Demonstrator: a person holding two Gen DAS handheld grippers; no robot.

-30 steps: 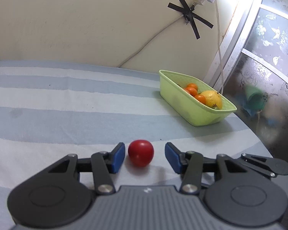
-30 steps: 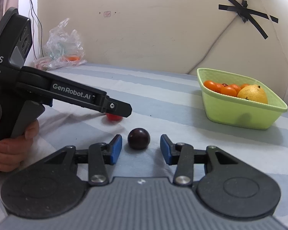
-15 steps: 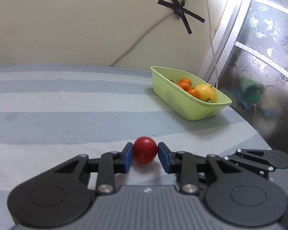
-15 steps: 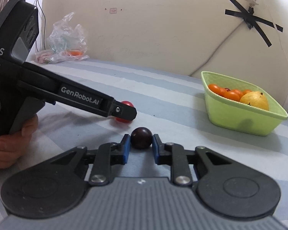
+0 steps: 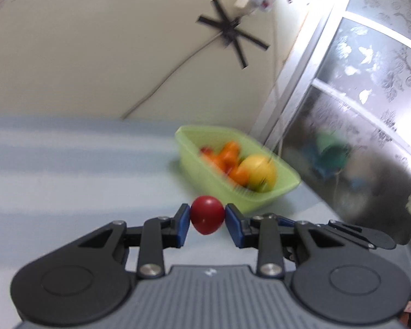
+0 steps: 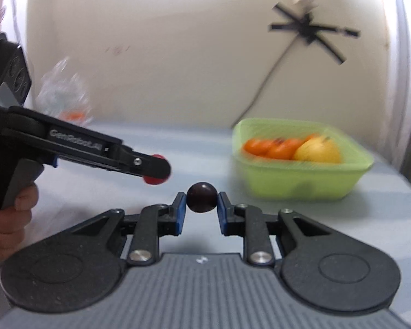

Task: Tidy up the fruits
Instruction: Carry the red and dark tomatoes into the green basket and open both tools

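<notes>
Red fruit (image 5: 207, 215) pinched in left gripper (image 5: 207, 220) — dark fruit (image 6: 201, 197) in right gripper (image 6: 201, 208).

Bright daylight, motion blur, fisheye warp

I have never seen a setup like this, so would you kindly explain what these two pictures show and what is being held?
A person holds a handheld two-finger gripper in each hand; each carries a camera looking along its fingers. One picture is from the left gripper, shut on a red fruit. The other is from the right gripper, shut on a dark fruit; it also shows the left gripper from the side, in the person's hand. Ahead on the striped cloth stands a green basket with orange fruits and a yellow one.
</notes>
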